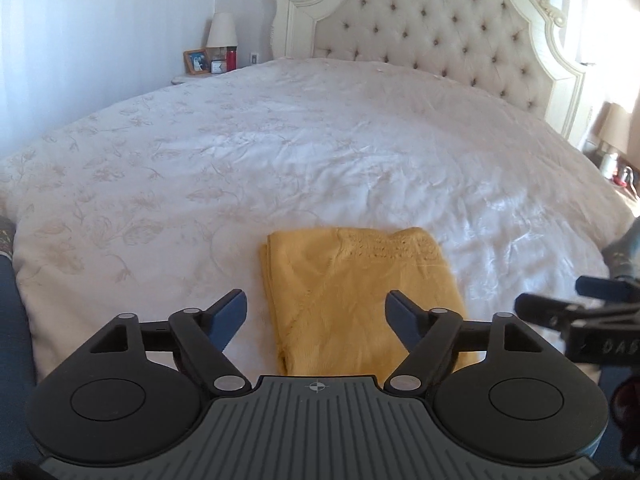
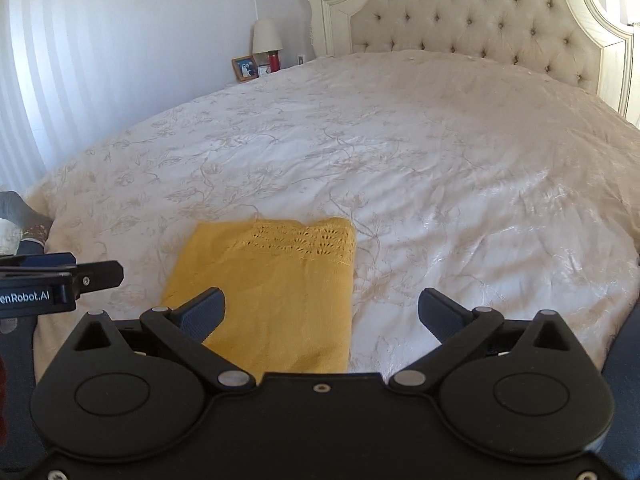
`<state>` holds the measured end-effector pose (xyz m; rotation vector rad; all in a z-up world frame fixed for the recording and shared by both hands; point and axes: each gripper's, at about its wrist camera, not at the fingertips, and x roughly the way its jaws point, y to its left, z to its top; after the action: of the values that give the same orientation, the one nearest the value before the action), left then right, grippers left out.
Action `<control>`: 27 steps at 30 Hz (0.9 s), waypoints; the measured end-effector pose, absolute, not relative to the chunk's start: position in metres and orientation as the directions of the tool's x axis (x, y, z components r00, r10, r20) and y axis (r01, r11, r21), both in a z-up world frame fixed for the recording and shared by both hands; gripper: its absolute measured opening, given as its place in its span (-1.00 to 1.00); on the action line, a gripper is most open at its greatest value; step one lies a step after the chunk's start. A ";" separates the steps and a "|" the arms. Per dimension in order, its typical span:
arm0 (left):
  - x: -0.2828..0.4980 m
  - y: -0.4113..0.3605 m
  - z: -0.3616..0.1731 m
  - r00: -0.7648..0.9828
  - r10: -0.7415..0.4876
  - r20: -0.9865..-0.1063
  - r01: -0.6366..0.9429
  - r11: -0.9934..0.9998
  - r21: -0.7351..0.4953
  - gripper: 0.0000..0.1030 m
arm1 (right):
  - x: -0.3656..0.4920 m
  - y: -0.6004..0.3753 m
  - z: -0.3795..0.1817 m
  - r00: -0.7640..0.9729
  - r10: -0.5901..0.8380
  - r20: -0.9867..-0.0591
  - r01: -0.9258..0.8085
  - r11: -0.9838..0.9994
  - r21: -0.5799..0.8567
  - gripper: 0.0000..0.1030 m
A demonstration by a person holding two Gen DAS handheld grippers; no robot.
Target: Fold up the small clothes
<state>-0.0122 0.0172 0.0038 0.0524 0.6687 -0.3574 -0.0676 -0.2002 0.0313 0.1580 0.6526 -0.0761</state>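
My left hand-held gripper [image 1: 316, 316] hangs with its fingers spread wide and nothing between them, right over the near end of the yellow garment [image 1: 360, 296]. My right hand-held gripper [image 2: 320, 316] is just as wide and just as empty; its left finger [image 2: 202, 314] sits above the garment's near part, while the other finger is over bare bedspread [image 2: 460, 200].

The garment lies on the bed close to the near edge, already doubled into a neat upright rectangle. It looks like a light, soft knit, limp and without any stiffness, so I expect it to sag and drape the moment I lift a corner. Along its far end runs an openwork lace band [image 2: 304, 240]; I judge that part easy to snag or stretch, so I would rather not pinch it hard. The knit should grip well between the pads and not slide, but the stacked layers could shear apart unless I catch all of them together.

For another fold, I would take the two near corners, one per gripper, biting through every layer, and carry them toward the lace end.

Farther back are the tufted headboard [image 1: 440, 28] and a lamp [image 1: 222, 30] beside the bed.
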 end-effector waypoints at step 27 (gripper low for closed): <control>-0.024 0.017 -0.054 0.583 -0.161 -0.796 0.259 0.966 -0.005 0.47 | -0.079 -0.168 0.004 0.668 -0.030 -0.744 0.167 0.980 0.111 0.98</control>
<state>-0.0244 0.0167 -0.0544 0.1157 0.9161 -0.2458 -0.0787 -0.1685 0.0037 0.1751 0.8334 -0.1120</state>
